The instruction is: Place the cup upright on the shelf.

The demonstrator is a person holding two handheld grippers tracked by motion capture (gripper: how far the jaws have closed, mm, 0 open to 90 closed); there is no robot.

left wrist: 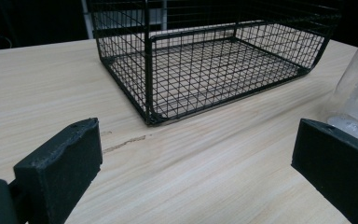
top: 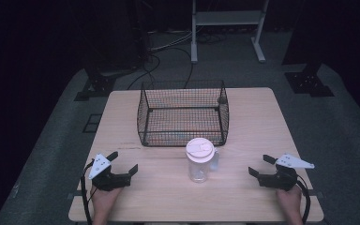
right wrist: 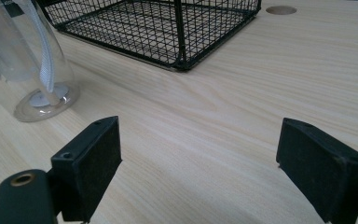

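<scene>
Dark floor and cables surround a pale wooden table [top: 262, 117] with a black wire basket [top: 183, 112] at its middle. Just in front of the basket stands a clear bottle [top: 199, 160], upright, its long axis vertical and its white lid [top: 199, 149] facing up; a white strap hangs down its side. Faint marks on its wall cannot be read. Well apart from it, the left gripper [top: 121, 167] and right gripper [top: 258, 166] rest near the front edge, each with jaws spread wide and holding nothing.
</scene>
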